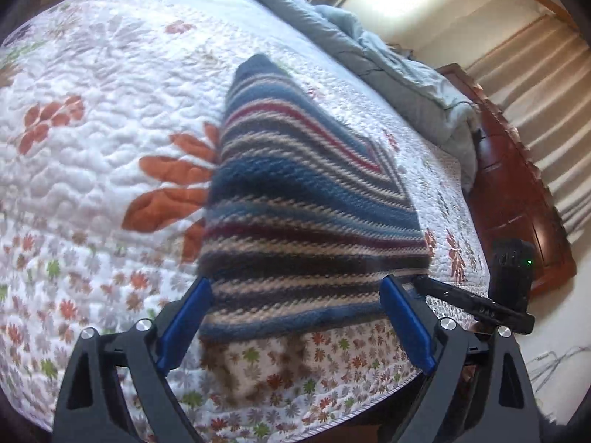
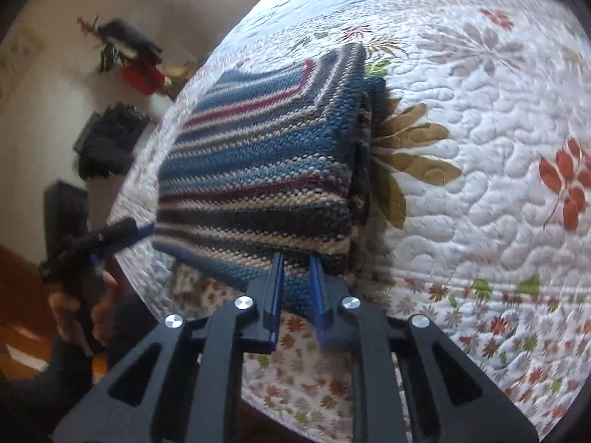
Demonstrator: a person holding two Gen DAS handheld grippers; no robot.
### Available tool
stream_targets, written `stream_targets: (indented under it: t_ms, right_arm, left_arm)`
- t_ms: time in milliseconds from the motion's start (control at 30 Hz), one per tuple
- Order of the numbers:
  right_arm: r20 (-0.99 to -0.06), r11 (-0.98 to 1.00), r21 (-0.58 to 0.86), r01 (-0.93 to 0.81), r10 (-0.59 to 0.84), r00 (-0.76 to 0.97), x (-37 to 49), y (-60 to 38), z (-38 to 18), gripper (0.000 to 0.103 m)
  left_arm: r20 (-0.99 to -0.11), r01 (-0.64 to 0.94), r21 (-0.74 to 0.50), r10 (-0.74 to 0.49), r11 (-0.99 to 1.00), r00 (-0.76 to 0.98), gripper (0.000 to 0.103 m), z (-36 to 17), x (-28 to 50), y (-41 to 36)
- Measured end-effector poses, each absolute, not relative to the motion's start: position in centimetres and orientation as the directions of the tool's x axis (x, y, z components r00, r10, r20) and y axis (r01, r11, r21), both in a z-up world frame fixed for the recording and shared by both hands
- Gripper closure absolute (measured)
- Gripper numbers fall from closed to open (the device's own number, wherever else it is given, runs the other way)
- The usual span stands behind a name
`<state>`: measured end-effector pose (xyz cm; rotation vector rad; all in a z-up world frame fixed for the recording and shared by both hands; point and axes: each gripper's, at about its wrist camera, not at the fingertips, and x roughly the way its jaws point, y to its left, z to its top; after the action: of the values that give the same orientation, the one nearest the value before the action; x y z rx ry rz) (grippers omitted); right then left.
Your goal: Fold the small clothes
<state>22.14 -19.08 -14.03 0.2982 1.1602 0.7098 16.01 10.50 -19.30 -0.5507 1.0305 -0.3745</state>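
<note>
1. Blue pads of the left hand-held gripper (image 1: 295,317) spread wide, straddling the near hem of the striped sweater (image 1: 306,199) without pressing it.
2. Right hand-held gripper (image 2: 297,288) narrowed to a slim gap, apparently pinching the sweater's near edge at its right corner; hem lifted slightly off the quilt (image 2: 480,184).
3. Sweater folded into a thick block, directly ahead of both tools, long axis running away from them up the bed.
4. Right hand the one engaged, left beside the hem's other end.
5. Farther off: rumpled grey-blue duvet (image 1: 388,55). No containers visible.
</note>
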Motion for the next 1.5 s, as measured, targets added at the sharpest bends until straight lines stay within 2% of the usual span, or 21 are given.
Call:
stream_targets:
  t_ms: [33, 67, 100, 167, 267, 300, 433, 567, 733, 867, 1033, 1500]
  right_arm:
    - [-0.708, 0.736, 0.578, -0.353, 0.667, 0.231, 21.6, -19.5, -13.1, 0.082]
    - [-0.697, 0.734, 0.578, -0.357, 0.672, 0.251, 20.9, -19.8, -12.3, 0.071]
    - [-0.688, 0.735, 0.577, -0.357, 0.673, 0.273, 20.2, -20.1, -11.5, 0.055]
    - [-0.671, 0.75, 0.566, -0.343, 0.66, 0.338, 18.3, -21.0, -9.5, 0.037]
    - [-0.663, 0.779, 0.546, -0.308, 0.627, 0.41, 15.4, -22.4, -7.9, 0.018]
    - [-0.663, 0.789, 0.539, -0.294, 0.613, 0.43, 14.6, -22.8, -7.7, 0.014]
    - [-0.678, 0.828, 0.508, -0.238, 0.555, 0.482, 10.6, -23.3, -7.2, 0.011]
    - [-0.709, 0.889, 0.408, -0.206, 0.451, 0.542, 6.8, -22.5, -6.0, 0.006]
    - [-0.687, 0.949, 0.267, -0.166, 0.308, 0.658, 2.6, -21.5, -3.0, 0.003]
    - [-0.657, 0.937, 0.24, -0.253, 0.349, 0.668, 0.0, -20.3, -0.6, 0.003]
    - [-0.641, 0.926, 0.216, -0.309, 0.373, 0.671, -1.6, -18.6, 0.4, 0.003]
    - [-0.659, 0.91, 0.2, -0.363, 0.399, 0.638, -0.3, -15.8, 0.0, 0.003]
  left_arm:
    - [-0.694, 0.038, -0.6, -0.544, 0.799, 0.472, 0.01, -19.1, 15.6, 10.8]
    - [-0.694, 0.045, -0.595, -0.541, 0.802, 0.475, 0.007, -18.6, 14.9, 10.8]
    - [-0.703, 0.048, -0.574, -0.523, 0.817, 0.482, 0.004, -18.1, 14.4, 10.7]
    - [-0.721, 0.06, -0.494, -0.447, 0.867, 0.529, 0.004, -16.5, 12.2, 10.4]
    - [-0.751, 0.045, -0.356, -0.314, 0.933, 0.581, 0.004, -14.7, 8.9, 9.9]
    - [-0.756, 0.031, -0.314, -0.27, 0.949, 0.596, 0.004, -14.1, 7.7, 9.7]
    - [-0.741, -0.042, -0.153, -0.086, 0.987, 0.666, 0.004, -11.9, 2.9, 9.0]
    - [-0.713, -0.089, -0.169, -0.06, 0.982, 0.699, 0.004, -9.4, -0.6, 8.8]
    - [-0.714, -0.066, -0.176, -0.082, 0.982, 0.695, 0.004, -6.0, -2.9, 7.4]
    - [-0.672, -0.014, -0.18, -0.113, 0.983, 0.732, 0.004, -3.1, -5.0, 5.9]
    - [-0.677, -0.04, -0.198, -0.107, 0.979, 0.728, 0.004, -2.1, -5.8, 5.1]
    - [-0.697, -0.077, -0.146, -0.047, 0.986, 0.715, 0.004, -3.1, -5.3, 5.2]
